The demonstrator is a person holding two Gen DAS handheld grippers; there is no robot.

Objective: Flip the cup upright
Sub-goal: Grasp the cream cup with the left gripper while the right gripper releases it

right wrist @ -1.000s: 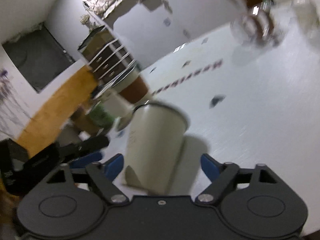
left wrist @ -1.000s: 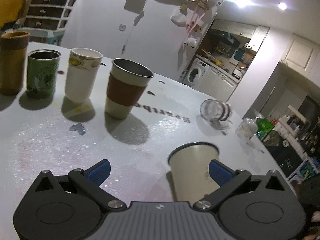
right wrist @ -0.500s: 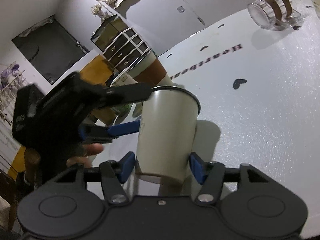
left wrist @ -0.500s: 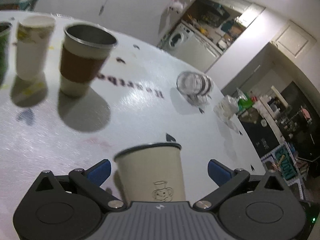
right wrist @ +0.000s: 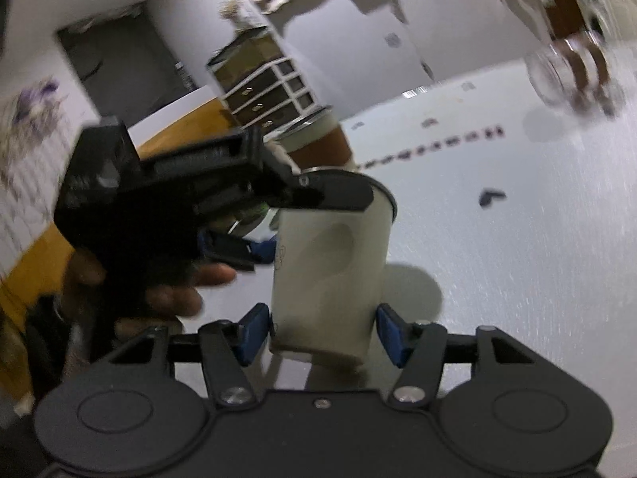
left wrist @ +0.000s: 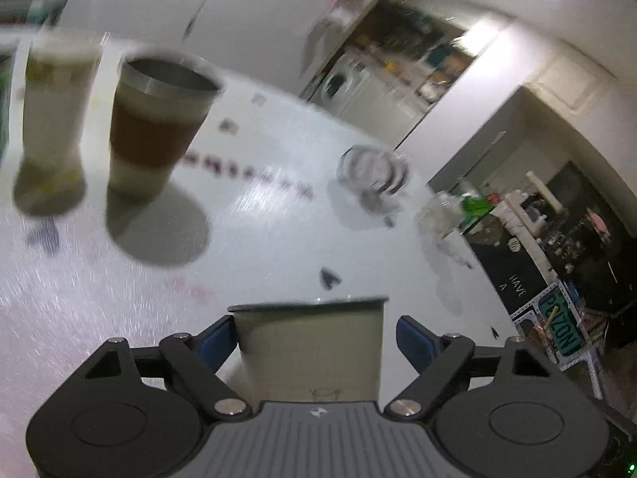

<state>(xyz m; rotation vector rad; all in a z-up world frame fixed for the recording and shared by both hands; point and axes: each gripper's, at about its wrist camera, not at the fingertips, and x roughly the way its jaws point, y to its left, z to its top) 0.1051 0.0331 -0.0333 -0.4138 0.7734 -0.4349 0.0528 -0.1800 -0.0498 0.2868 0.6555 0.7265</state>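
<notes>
A cream cup with a dark rim (left wrist: pixel 310 348) (right wrist: pixel 332 275) stands upright on the white table (left wrist: pixel 254 247). My left gripper (left wrist: pixel 314 342) straddles it, its left pad touching the cup and its right pad apart from it. My right gripper (right wrist: pixel 324 328) is closed on the cup's lower body, both blue pads against its sides. The left gripper (right wrist: pixel 274 221) shows in the right wrist view, reaching around the cup's upper part from the left. A clear glass cup (left wrist: pixel 372 171) (right wrist: pixel 573 75) lies on its side farther back.
A steel cup with a brown sleeve (left wrist: pixel 159 127) and a white printed cup (left wrist: pixel 55 107) stand upright at the back left. Crumpled plastic (left wrist: pixel 442 211) lies by the table's right edge. A drawer unit (right wrist: pixel 266 83) stands beyond the table.
My left gripper has moved in around the cup and narrowed its jaws. My right gripper stays closed on the cup's base. Both views blurred with motion.
</notes>
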